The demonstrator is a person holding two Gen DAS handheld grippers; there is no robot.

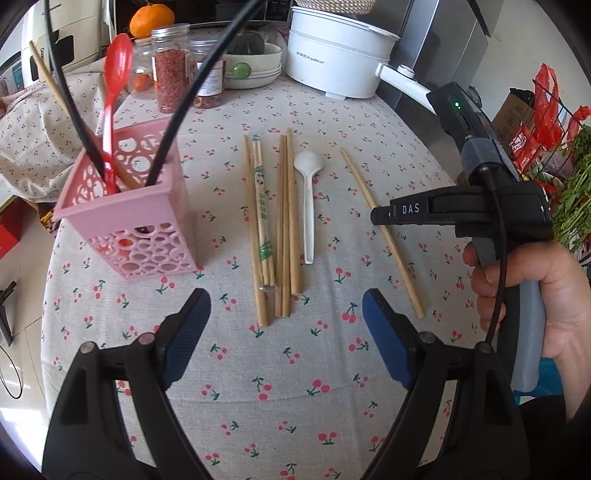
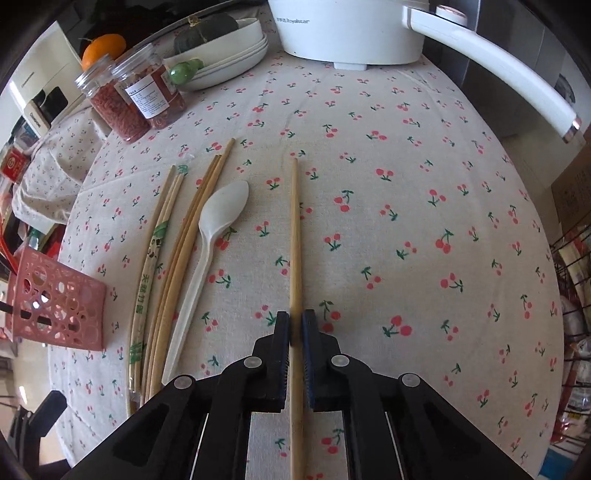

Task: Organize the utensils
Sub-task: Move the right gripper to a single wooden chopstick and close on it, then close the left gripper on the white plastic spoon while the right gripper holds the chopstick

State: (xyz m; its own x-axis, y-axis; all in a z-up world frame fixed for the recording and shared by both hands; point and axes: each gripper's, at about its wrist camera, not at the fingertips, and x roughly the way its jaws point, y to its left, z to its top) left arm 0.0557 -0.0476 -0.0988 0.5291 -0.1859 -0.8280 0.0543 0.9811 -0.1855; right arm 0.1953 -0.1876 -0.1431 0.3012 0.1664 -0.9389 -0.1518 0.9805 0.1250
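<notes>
My right gripper [image 2: 295, 321] is shut on a single bamboo chopstick [image 2: 294, 236], with its pads on the near part. That chopstick [image 1: 380, 229] runs slantwise over the cherry-print cloth. To its left lie a white plastic spoon [image 2: 218, 229], several bare chopsticks [image 2: 184, 251] and a paper-wrapped pair [image 2: 147, 273]. My left gripper [image 1: 286, 317] is open and holds nothing, just above the near ends of the chopsticks [image 1: 280, 229] and the spoon [image 1: 308, 206]. A pink perforated holder [image 1: 125, 221] at the left contains a red spoon [image 1: 116, 74] and a chopstick.
A white electric pot [image 1: 332, 62] with a long handle, stacked bowls [image 1: 255, 70], spice jars [image 1: 170, 70] and an orange [image 1: 151, 18] line the table's far edge. A wire rack with greens [image 1: 569, 177] stands off the right edge. A hand [image 1: 535, 306] holds the right gripper.
</notes>
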